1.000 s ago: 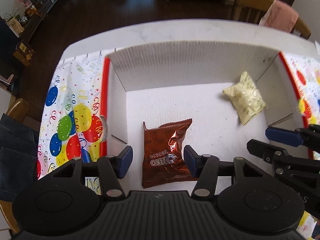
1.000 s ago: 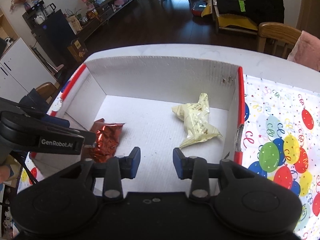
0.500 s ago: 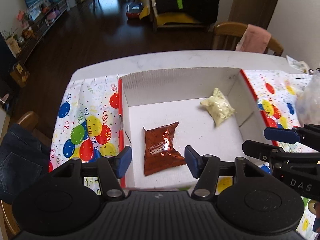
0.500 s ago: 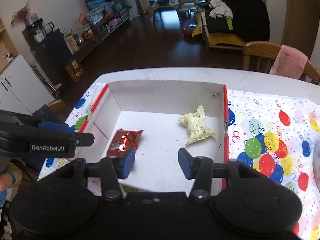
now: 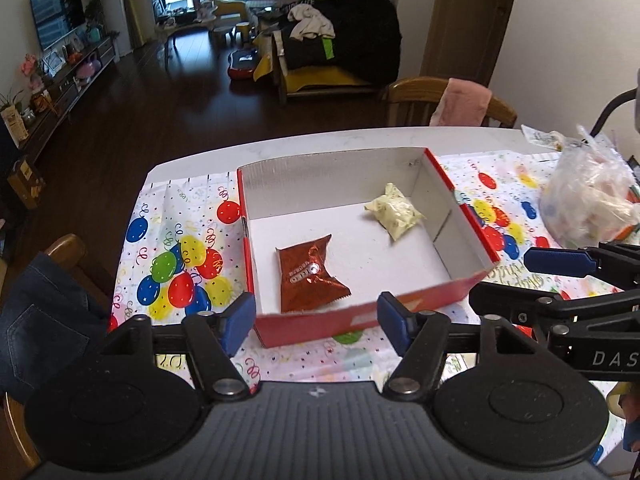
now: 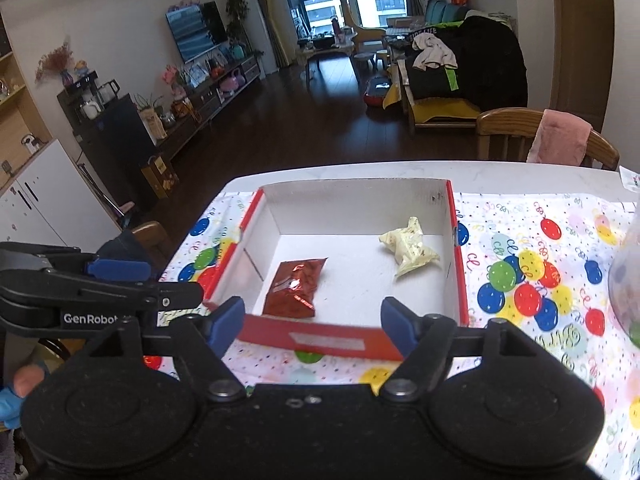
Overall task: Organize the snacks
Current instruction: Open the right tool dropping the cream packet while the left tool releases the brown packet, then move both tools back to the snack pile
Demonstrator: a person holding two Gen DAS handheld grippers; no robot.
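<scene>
Red box (image 5: 420, 300) with brown packet (image 5: 308, 276) and yellow packet (image 5: 394, 210) inside; left tool (image 5: 316, 322) and right tool (image 6: 312, 320) both opening, empty.

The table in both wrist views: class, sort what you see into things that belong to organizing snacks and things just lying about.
Belongs to the job:
red box
brown Oreo packet
pale yellow snack packet
clear bag of snacks

Just lying about:
balloon tablecloth
pink cloth on the chair
jeans

Two snack packets (image 5: 310, 276) apart in box (image 5: 340, 176)
</scene>
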